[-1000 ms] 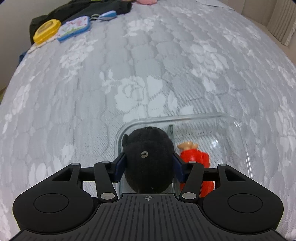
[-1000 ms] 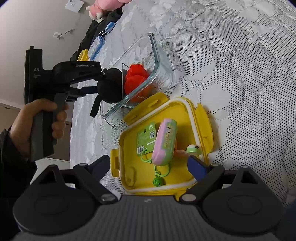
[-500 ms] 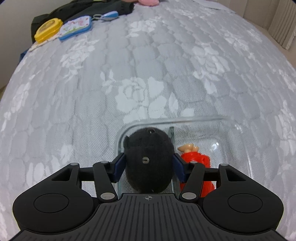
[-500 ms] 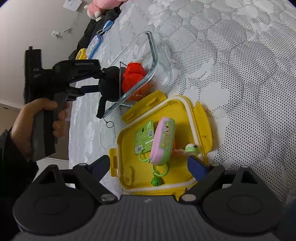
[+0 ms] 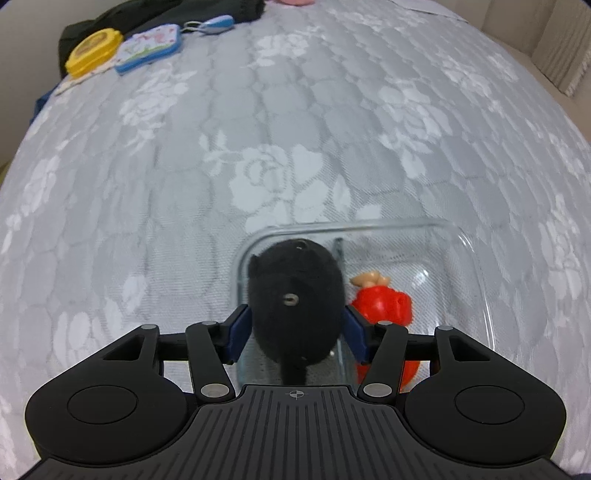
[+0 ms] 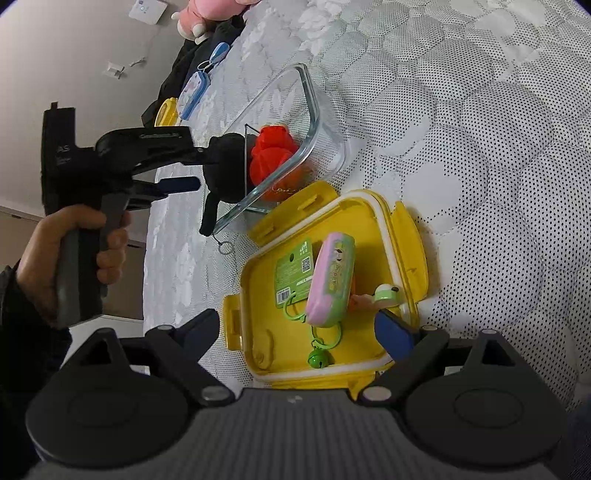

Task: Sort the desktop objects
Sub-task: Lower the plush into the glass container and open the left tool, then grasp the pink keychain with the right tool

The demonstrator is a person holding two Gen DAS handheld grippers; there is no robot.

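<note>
- Far left, at the bed's distant edge, a round yellow lidded case [image 5: 94, 51], a blue-rimmed flowered pouch [image 5: 149, 51] and a small blue keyring tag [image 5: 214, 25] lie beside dark clothing [image 5: 166, 14]. They look unsorted, though whether they belong to the job cannot be told.
- A person's hand [image 6: 70, 258] grips the handle of the left gripper [image 5: 295, 328]. Its blue pads [image 5: 236, 332] press on either side of a black plush toy [image 5: 295, 295], squeezed a little tighter in the last half second. The toy hangs over the left compartment of a clear glass divided container [image 5: 476, 273], its tail and metal ring [image 6: 225, 247] dangling outside the near wall.
- In the right compartment, across the divider, a red plastic figure [image 5: 384, 302] already sits: one toy judged sorted, the black one partly lowered and not yet let go.
- Further right in the right wrist view, an open yellow plastic lunch box [image 6: 406, 236] touches the glass container's corner. It holds a pink-and-green case [image 6: 332, 280], a green label card [image 6: 295, 273], a green bell [image 6: 317, 358] and a small frog-eyed charm [image 6: 386, 293], so that group looks placed.
- The right gripper [image 6: 295, 336] hovers just above the yellow box's near edge, fingers spread wide and carrying nothing.
- Judged remaining: releasing the plush, then possibly the far items.
</note>
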